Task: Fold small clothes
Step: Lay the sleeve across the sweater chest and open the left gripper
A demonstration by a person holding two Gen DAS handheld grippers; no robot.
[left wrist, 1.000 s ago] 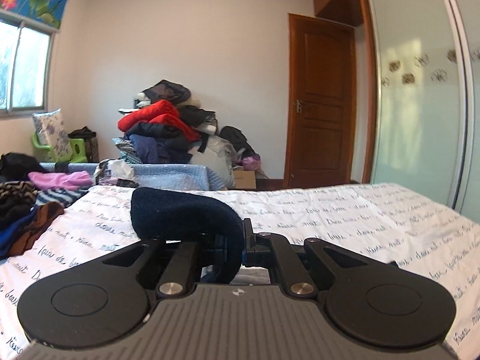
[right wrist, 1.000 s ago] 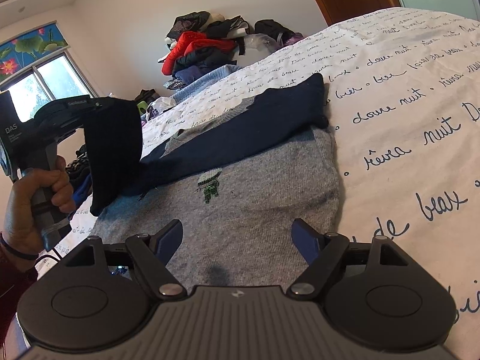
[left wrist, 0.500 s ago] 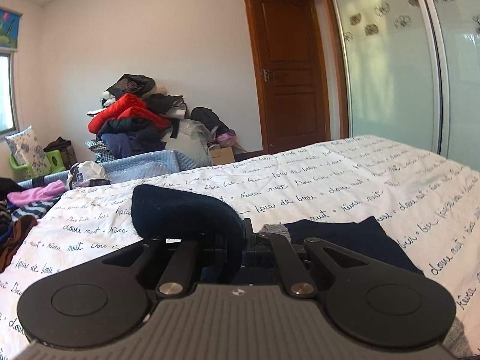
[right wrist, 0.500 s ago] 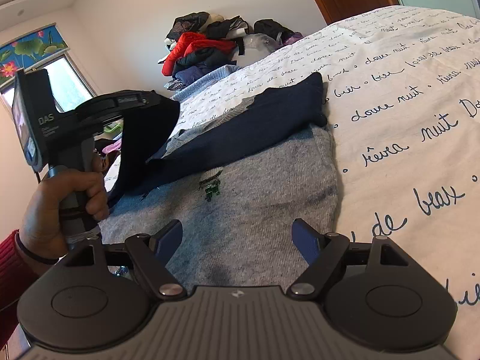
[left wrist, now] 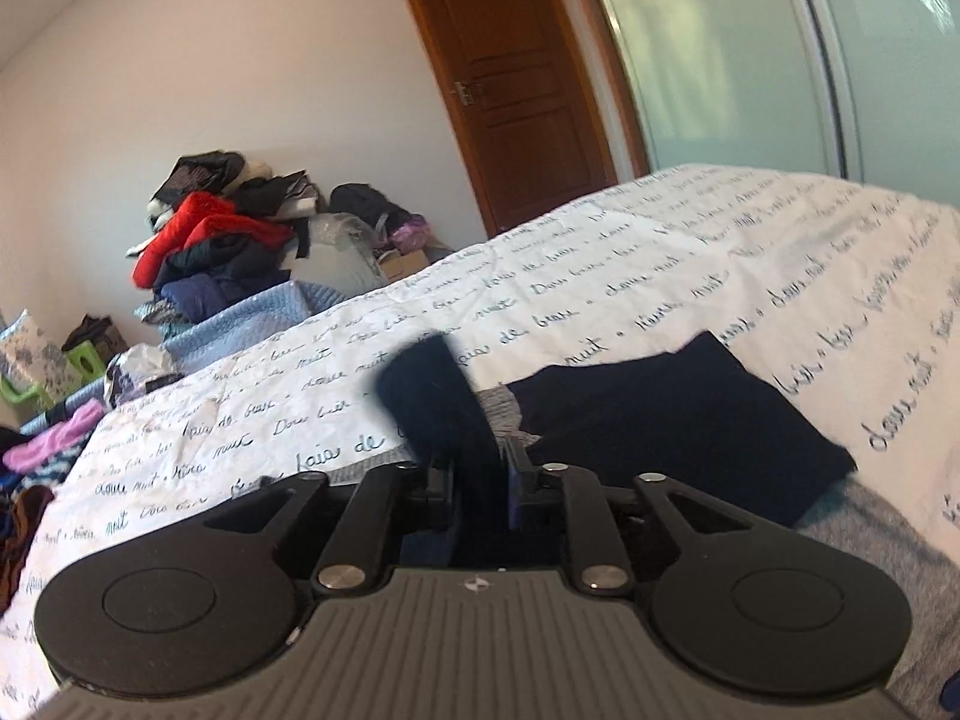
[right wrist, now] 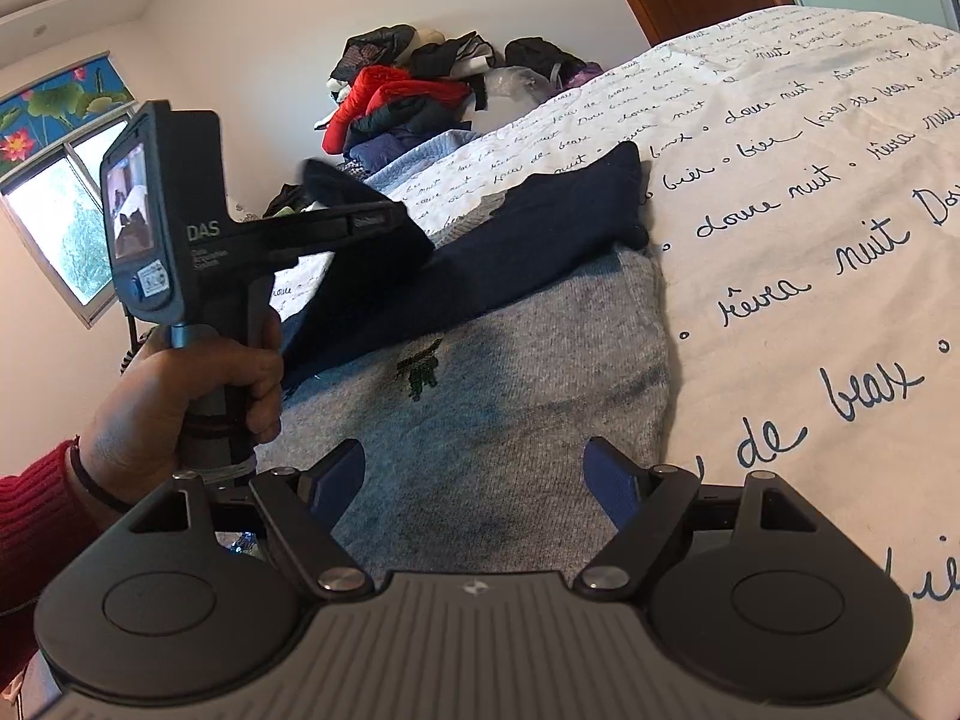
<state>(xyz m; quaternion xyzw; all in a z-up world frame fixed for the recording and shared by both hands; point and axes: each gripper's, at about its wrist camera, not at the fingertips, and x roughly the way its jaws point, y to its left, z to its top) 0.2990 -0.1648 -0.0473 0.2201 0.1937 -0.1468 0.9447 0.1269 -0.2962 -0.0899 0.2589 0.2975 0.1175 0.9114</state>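
**A:** Grey knit sweater with navy sleeves (right wrist: 510,414) is lying flat on the big white bedsheet with blue cursive writing (right wrist: 810,210), chest side up, little green embroidered motif showing. One navy sleeve (right wrist: 540,240) is already laid across the chest. The other navy sleeve (left wrist: 441,396) is up in the air, clamped in the left gripper (left wrist: 480,480), whose jaws are pinched tight on the fabric. My guess is it's held high so the sleeve can swing inward and drop over the body without dragging.

**B:** And the right gripper (right wrist: 474,480)?

**A:** Jaws spread wide, nothing in them, hanging over the sweater's lower part. Probably waiting to pin the body down or grab the hem for the next fold.

**B:** Anything in the way?

**A:** Not really. The sheet beside the sweater on the door side looks bare. Off the bed there's a heap of red and dark clothes (left wrist: 222,240) against the wall, a brown wooden door (left wrist: 510,78) and a frosted glass wardrobe front (left wrist: 750,48). A loose pink and striped pile (left wrist: 48,450) sits at the sheet's edge, well apart from the sweater. The lifted sleeve does hide part of the left camera's view, so I can't tell how the cuff hangs.
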